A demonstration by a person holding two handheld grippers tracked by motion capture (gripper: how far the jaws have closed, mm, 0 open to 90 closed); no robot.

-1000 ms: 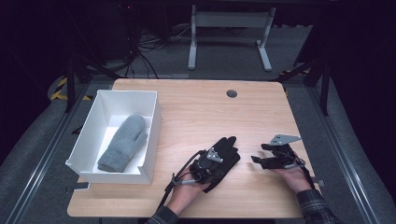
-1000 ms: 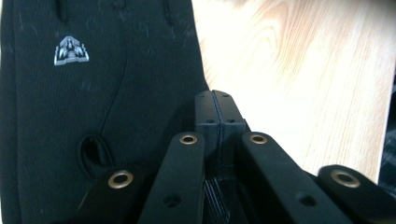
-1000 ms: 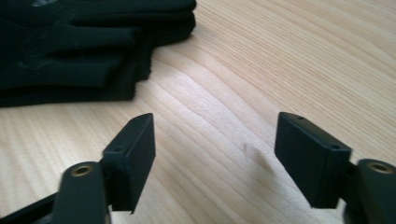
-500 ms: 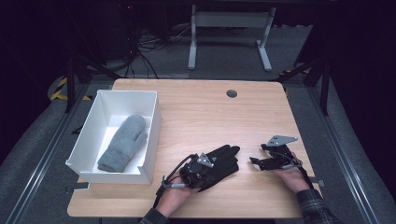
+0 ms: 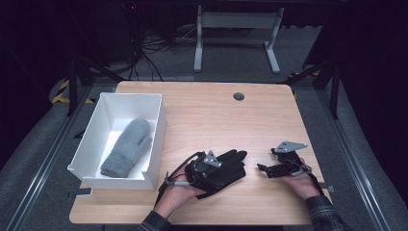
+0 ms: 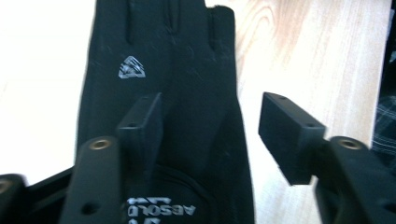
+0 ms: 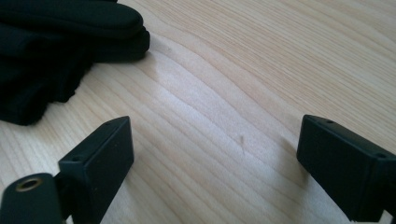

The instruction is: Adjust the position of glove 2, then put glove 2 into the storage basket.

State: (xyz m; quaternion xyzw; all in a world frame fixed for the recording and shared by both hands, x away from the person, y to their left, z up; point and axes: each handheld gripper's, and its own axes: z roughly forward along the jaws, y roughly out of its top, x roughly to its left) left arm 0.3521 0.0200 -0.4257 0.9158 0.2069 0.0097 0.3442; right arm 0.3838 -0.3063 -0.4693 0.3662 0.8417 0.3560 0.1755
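We get the high view from above, facing fwd and down over the whole counter (image 5: 269,110). Both gripper cams sit v. close along their jaws, low to the wood. All three share the black glove (image 5: 226,171) (image 6: 182,93) (image 7: 51,42).

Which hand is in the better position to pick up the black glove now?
Left. The left tongs are open right over the black glove, one jaw above its cuff. The right tongs are open too, but over bare table beside the glove's fingertips.
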